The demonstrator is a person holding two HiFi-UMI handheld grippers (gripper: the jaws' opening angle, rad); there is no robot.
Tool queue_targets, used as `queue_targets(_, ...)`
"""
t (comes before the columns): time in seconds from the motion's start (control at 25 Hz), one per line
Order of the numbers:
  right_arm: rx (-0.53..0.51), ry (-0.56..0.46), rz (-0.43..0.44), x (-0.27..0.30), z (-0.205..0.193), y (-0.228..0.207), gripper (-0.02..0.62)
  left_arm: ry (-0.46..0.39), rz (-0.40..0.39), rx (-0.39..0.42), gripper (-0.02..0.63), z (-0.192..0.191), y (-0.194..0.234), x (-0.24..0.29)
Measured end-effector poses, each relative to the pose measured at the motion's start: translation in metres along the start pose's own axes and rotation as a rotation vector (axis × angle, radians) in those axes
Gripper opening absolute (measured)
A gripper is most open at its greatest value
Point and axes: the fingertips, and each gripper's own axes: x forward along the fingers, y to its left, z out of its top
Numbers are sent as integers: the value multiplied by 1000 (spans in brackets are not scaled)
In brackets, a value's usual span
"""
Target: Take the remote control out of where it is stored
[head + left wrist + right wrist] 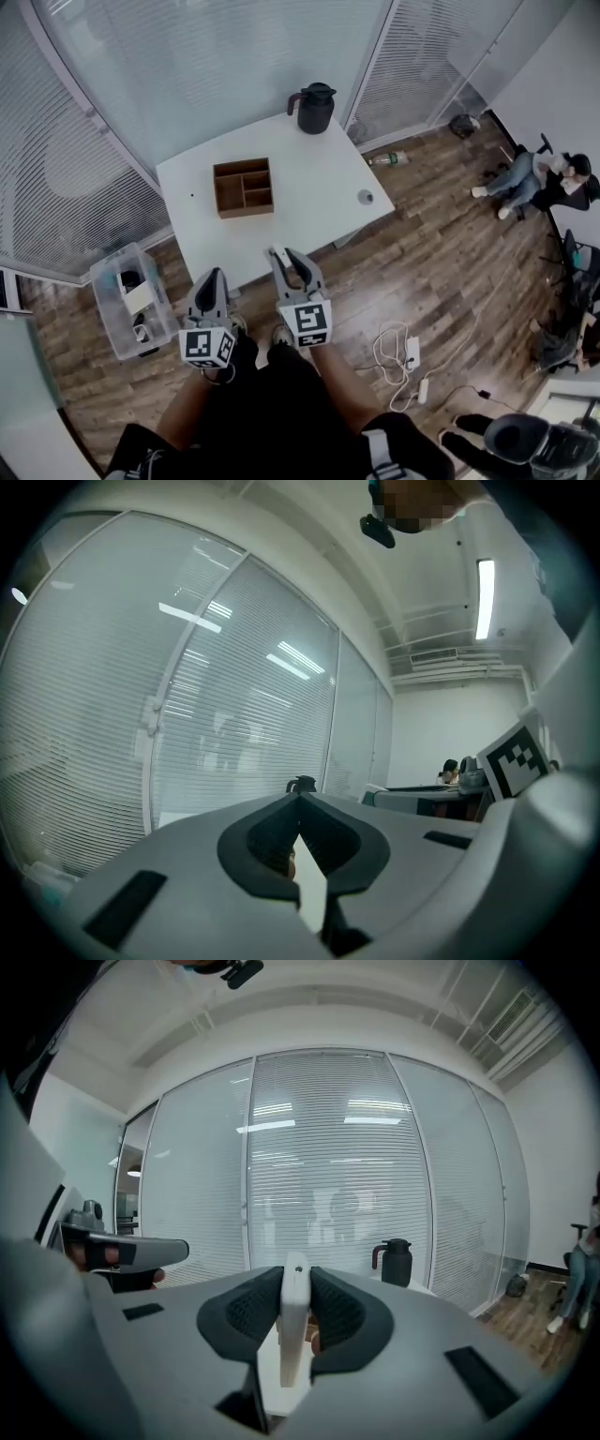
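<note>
Clear plastic storage bin (112,281) on the floor at far left. Left gripper (211,277) near, jaws closed together on nothing. Farther off, brown wooden compartment box (242,165) on white square desk (309,202). Right gripper (289,256) beside the left, clamped on slim white remote control (294,1326), clear of the box. Black thermal jug (315,108) at far desk edge.

You've got the slim white remote (292,1335) pinched edge-on in your right gripper (296,1288), tip poking past the jaws, well clear of the wooden box (244,186).
</note>
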Motion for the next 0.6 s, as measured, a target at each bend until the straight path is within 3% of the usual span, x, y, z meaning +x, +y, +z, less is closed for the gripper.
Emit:
queue_targets(0.24,-34,-16,17,-34,5,13,91,15,-6,25,3,4,-22,-22)
queue_targets(0.44,-57,-39,5,-56,18,35,91,-17,-14,36,3,19,-13,-45)
queue_targets(0.6,-7,-78,-23,-65,26,57,91,-46,-32,56,3,25,4,-61)
